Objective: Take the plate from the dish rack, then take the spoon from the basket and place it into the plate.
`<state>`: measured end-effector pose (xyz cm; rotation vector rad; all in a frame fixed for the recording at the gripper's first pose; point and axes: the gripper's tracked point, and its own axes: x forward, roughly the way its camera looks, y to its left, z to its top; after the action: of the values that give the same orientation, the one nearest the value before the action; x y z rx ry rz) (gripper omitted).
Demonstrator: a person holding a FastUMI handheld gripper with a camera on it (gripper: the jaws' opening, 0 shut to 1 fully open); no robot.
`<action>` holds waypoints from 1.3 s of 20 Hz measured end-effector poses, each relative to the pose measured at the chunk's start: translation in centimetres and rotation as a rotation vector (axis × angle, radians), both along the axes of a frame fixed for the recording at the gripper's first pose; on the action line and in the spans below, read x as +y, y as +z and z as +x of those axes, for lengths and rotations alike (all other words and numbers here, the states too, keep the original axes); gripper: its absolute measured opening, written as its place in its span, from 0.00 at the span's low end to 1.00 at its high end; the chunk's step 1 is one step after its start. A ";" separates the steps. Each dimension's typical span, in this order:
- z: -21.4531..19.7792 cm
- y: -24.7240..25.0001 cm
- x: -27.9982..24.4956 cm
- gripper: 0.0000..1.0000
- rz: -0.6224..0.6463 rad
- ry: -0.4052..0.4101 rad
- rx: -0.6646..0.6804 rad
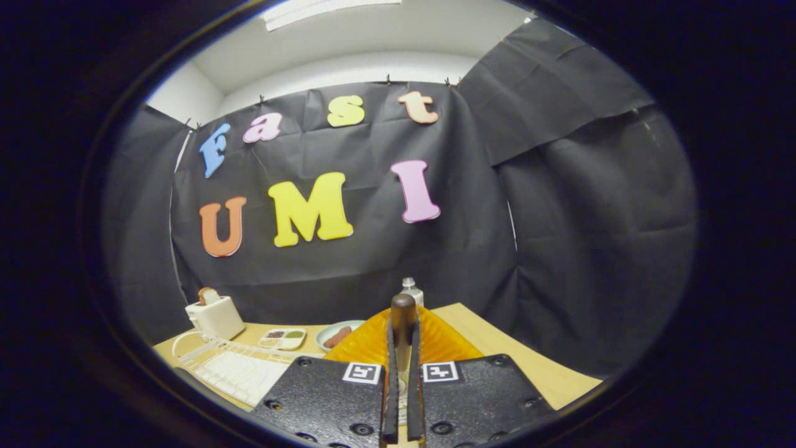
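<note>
The tongs (403,348) are pressed nearly together, pinching a brown wooden spoon (403,314) by its handle; its rounded end sticks up between the fingers. Just beyond and below lies the ribbed orange plate (435,342) on the wooden bench (535,367). To the left sit a white dish rack (239,370), a toaster (216,316), a small divided tray (283,338) and a bowl (337,335); a bottle (410,290) stands behind.
</note>
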<state>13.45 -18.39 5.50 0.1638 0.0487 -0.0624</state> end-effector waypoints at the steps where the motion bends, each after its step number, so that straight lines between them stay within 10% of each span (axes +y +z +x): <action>1: -1.1 0.9 1.0 0.11 -0.008 0.013 -0.018; 13: -11.0 -1.9 13.4 0.11 0.023 0.237 0.021; 26: -13.0 -14.1 21.0 0.11 0.254 0.404 0.265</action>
<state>0.48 2.60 -8.59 0.3958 0.3535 0.3277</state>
